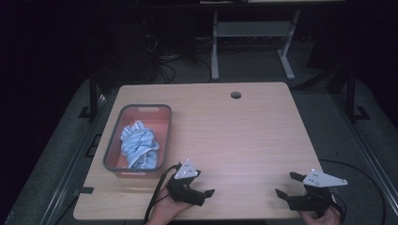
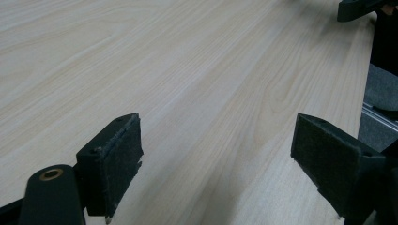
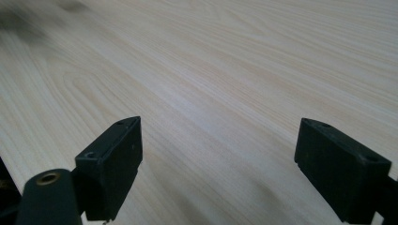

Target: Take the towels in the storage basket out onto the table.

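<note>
Lying crumpled in grey bin: pale blue striped cloth

Table — pale wood grain, smooth, matt, spread beneath and between both sets of jaws. Jaw pads black, fuzzy, felt-like; the jaw housings look matt black plastic. Bin grey-rimmed plastic — soft striped cloth bunched inside.

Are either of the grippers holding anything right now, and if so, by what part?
Nothing is held. The left gripper and the right gripper are both open over bare light wooden table.
</note>
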Demonstrator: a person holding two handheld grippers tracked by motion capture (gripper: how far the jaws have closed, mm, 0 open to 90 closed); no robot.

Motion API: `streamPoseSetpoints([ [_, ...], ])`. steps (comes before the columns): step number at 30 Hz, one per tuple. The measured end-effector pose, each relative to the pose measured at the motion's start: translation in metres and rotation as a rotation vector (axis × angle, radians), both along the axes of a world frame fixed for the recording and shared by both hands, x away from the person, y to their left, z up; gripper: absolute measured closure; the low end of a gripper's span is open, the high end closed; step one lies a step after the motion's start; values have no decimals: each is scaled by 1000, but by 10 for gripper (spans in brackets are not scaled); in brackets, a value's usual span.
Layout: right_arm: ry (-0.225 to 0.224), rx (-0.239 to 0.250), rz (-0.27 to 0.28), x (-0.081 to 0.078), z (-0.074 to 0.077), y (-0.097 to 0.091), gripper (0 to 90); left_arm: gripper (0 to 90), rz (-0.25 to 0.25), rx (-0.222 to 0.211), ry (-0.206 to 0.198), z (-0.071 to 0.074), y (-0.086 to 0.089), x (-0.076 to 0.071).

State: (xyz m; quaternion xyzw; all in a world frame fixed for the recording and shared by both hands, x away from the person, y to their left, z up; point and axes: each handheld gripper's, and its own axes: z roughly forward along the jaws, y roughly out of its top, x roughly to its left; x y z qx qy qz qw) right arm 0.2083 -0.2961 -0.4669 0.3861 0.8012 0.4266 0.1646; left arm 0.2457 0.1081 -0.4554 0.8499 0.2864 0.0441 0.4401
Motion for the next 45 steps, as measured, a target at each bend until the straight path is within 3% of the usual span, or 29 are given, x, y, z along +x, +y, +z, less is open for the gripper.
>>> streamPoseSetpoints([
  [6,12,3,-4,1,0,-1,149,167,-25,2,28,-4,-4,2],
  [17,17,8,-4,2,1,0,149,167,-22,-1,32,0,-10,5],
  [25,5,12,-12,2,3,-3,149,167,-44,3,48,10,-16,8],
  [35,-1,11,-11,2,6,2,145,168,-37,-1,18,29,-11,24],
  [45,-4,4,9,6,7,9,142,168,-45,15,1,49,-10,30],
])
